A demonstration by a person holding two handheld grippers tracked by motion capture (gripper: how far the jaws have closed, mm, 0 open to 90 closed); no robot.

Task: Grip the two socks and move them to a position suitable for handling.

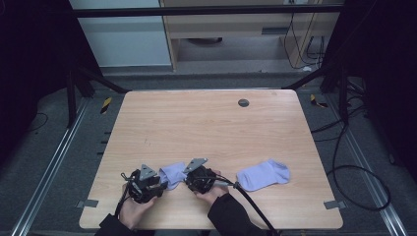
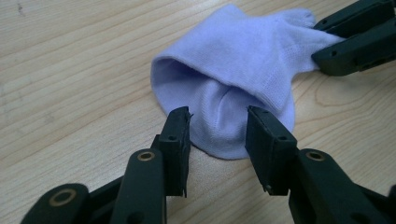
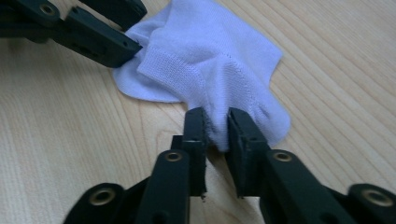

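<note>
A small lavender sock [image 1: 172, 173] lies crumpled near the front edge of the wooden table [image 1: 206, 123], between my two grippers. My left gripper [image 1: 161, 183] reaches it from the left. In the left gripper view its jaws [image 2: 218, 119] stand apart on either side of the sock's [image 2: 233, 60] rounded end, and the pads do not squeeze it. My right gripper [image 1: 186, 178] comes from the right. In the right gripper view, its jaws [image 3: 217, 119] are nearly together and pinch a fold of the sock [image 3: 210, 56].
A second lavender sock [image 1: 263, 174] lies flat to the right of my right hand. A small dark round disc [image 1: 243, 103] sits near the table's far edge. Cables trail from both grippers toward the front.
</note>
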